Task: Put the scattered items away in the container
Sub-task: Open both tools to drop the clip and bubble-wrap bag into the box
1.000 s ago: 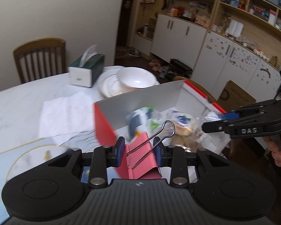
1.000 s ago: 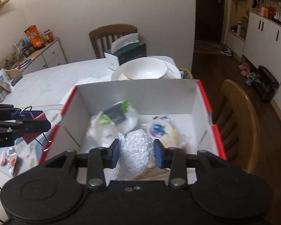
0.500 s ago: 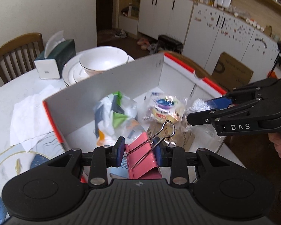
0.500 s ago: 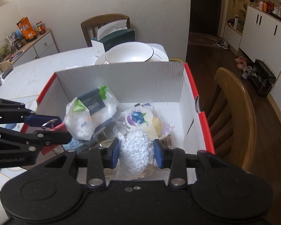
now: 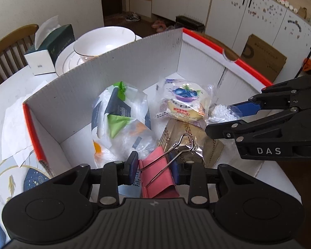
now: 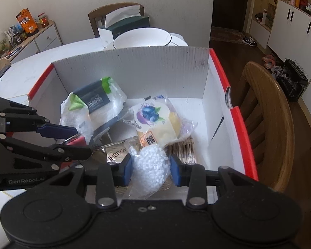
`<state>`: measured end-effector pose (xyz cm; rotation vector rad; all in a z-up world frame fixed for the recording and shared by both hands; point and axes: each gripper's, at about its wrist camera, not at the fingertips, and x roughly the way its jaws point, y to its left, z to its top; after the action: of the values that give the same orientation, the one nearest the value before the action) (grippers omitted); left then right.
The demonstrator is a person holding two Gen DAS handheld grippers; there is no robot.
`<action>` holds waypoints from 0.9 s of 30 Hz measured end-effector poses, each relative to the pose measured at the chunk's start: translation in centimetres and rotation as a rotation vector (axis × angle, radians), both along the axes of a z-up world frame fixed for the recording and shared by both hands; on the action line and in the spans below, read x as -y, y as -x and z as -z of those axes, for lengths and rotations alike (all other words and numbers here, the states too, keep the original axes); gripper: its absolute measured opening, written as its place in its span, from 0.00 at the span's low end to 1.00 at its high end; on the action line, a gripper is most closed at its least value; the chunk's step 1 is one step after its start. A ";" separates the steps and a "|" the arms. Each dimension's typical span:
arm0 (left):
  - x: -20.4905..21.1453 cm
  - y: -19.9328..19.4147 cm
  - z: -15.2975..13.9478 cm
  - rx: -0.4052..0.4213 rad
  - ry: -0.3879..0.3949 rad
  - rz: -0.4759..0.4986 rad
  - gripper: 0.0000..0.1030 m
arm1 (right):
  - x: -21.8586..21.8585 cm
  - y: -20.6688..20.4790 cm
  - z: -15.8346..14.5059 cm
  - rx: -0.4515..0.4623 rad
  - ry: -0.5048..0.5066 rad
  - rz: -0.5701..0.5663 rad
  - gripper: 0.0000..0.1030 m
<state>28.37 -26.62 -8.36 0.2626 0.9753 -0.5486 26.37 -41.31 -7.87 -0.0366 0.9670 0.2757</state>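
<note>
A dining room with white cupboards and wooden chairs is surrounding a pale marble tabletop (image 5: 14,87), where the red-rimmed cardboard box (image 5: 134,62) is standing near the edge. Both carried items are now hanging inside its walls. A second ago the pink binder clip (image 5: 157,176) was still out over the near left corner of the box, with the tabletop showing beneath it; it is now sitting low over the snack packets on the box floor, just above a brown foil packet (image 5: 188,137). The left gripper (image 5: 155,170) is holding it clenched between its fingers, the wire handle sticking forward. The bag of white beads (image 6: 151,170) has also been sinking deeper: the right gripper (image 6: 151,170) is gripping it between both fingers, and the bag is now hanging just over the brown packet and against the blueberry cake wrapper (image 6: 155,122), where before it was higher above the contents. A clear bag with a green and dark label (image 6: 93,103) is leaning toward the left wall.

Both items are looking ready for release, since each is well inside the rim and near the pile. The two grippers are crowding each other over the box centre, so letting go one at a time seems sensible. Beyond the box, a bowl on plates (image 5: 105,43), a tissue box (image 5: 49,49) and some paper (image 5: 16,128) are staying on the tabletop.
</note>
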 end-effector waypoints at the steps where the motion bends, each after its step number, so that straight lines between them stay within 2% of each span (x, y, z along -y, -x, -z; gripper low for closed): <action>1: 0.2 -0.1 0.1 -0.005 -0.008 0.005 0.30 | 0.1 0.0 0.1 -0.002 0.000 0.000 0.36; 13: 0.7 0.1 0.2 -0.018 -0.009 0.023 0.31 | 0.6 0.3 -0.1 -0.012 -0.016 0.003 0.41; 14: 0.7 0.1 0.2 -0.019 -0.007 0.023 0.33 | 0.6 0.4 -0.2 -0.011 -0.019 0.001 0.44; 15: 0.7 0.1 0.2 -0.021 -0.005 0.025 0.39 | 0.6 0.4 -0.3 -0.009 -0.021 0.001 0.44; 19: 0.2 0.4 -0.1 -0.019 0.012 0.009 0.47 | 0.8 0.7 -0.7 -0.003 -0.030 0.003 0.46; 21: -0.1 0.5 -0.3 -0.013 0.024 -0.004 0.54 | 0.8 0.8 -1.0 -0.001 -0.038 0.001 0.51; 22: -0.2 0.5 -0.4 -0.010 0.032 -0.008 0.54 | 0.9 0.9 -1.1 0.004 -0.043 0.001 0.57; 27: -0.8 1.3 -1.2 0.009 0.060 -0.001 0.59 | 0.9 1.3 -1.9 0.019 -0.052 0.002 0.58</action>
<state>27.07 -25.83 -7.18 0.2108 0.9489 -0.5743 25.04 -42.20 -5.99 0.0095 0.9407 0.2977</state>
